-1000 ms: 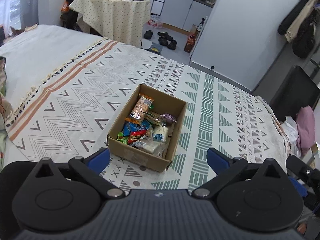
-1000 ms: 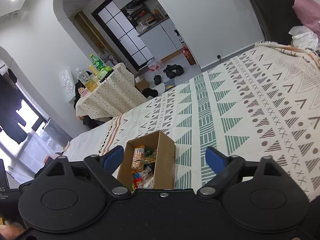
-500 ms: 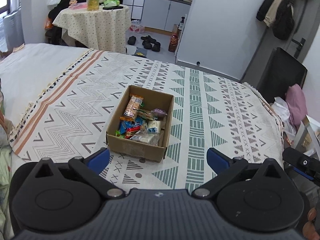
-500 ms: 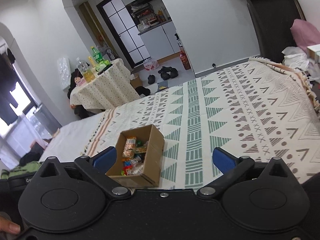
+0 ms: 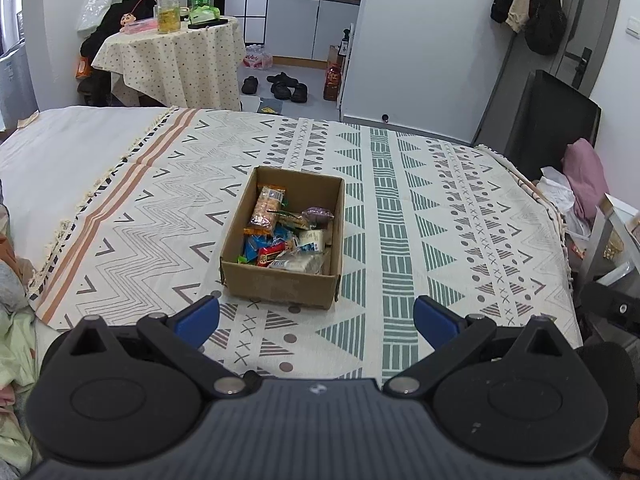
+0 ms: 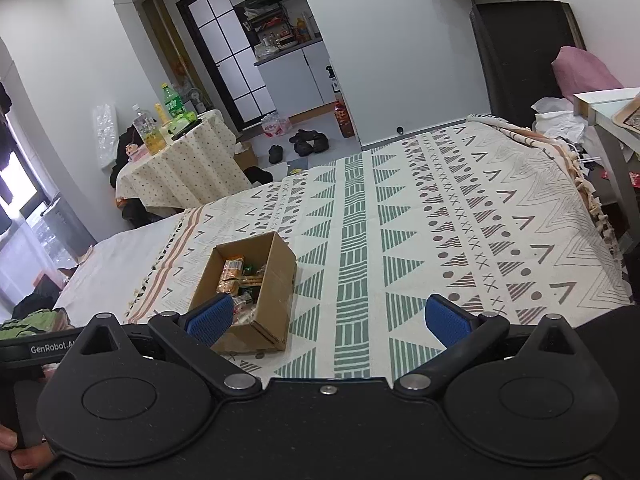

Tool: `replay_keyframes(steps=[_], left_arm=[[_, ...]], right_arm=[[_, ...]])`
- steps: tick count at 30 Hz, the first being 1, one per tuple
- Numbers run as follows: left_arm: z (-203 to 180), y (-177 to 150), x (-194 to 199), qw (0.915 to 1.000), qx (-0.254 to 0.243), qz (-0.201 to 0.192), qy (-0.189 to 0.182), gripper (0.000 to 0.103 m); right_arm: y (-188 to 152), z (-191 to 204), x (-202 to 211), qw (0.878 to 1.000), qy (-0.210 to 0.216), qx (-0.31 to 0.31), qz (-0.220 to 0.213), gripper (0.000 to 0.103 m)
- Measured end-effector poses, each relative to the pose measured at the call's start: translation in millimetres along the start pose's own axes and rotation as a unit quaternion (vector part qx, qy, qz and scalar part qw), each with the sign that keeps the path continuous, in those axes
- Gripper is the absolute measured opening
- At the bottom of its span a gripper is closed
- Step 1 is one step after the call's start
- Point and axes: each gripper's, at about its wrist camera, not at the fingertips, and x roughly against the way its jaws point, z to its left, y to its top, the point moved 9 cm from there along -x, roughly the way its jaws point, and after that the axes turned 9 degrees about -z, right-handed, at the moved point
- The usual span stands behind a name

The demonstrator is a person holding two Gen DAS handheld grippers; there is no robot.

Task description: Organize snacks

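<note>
An open cardboard box (image 5: pixel 280 286) sits on the patterned bedspread (image 5: pixel 420 216). It holds several snack packets (image 5: pixel 280 236), among them a long orange cracker pack (image 5: pixel 266 210). My left gripper (image 5: pixel 316 322) is open and empty, held back from the box's near wall. The box also shows in the right wrist view (image 6: pixel 276 276), left of centre. My right gripper (image 6: pixel 328 318) is open and empty, to the right of the box and short of it; its left finger overlaps the box in view.
A round table with a dotted cloth (image 5: pixel 176 60) carries bottles beyond the bed. Shoes (image 5: pixel 284 86) lie on the floor. A black chair (image 5: pixel 552 120) and a pink pillow (image 5: pixel 584 172) stand at the right. Clothes lie at the left edge (image 5: pixel 12 320).
Both grippers have pulled back and up from the box, which now looks smaller and farther off. Both stay open and empty. The box has not moved.
</note>
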Motion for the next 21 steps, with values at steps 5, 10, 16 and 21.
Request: replay_keyframes(steps=[5,10,16,21], left_arm=[[0,-2,6,0.9999,-0.011,-0.002,0.002,0.103],[2,-2,12,0.9998,-0.018,-0.007,0.008,0.103],[2,-3,14,0.9997,-0.020,-0.008,0.007,0.103],[2,-3,16,0.9998,-0.018,-0.010,0.005,0.103]], right_arm=[[-1,2,6,1.000,0.000,0.007,-0.004,0.103],[-6,5,8,1.000,0.007,0.015,0.004,0.103],[-7,16,10,0.999,0.020,0.028,0.006,0.103],[-8,22,12,0.999,0.023,0.042,0.005,0.103]])
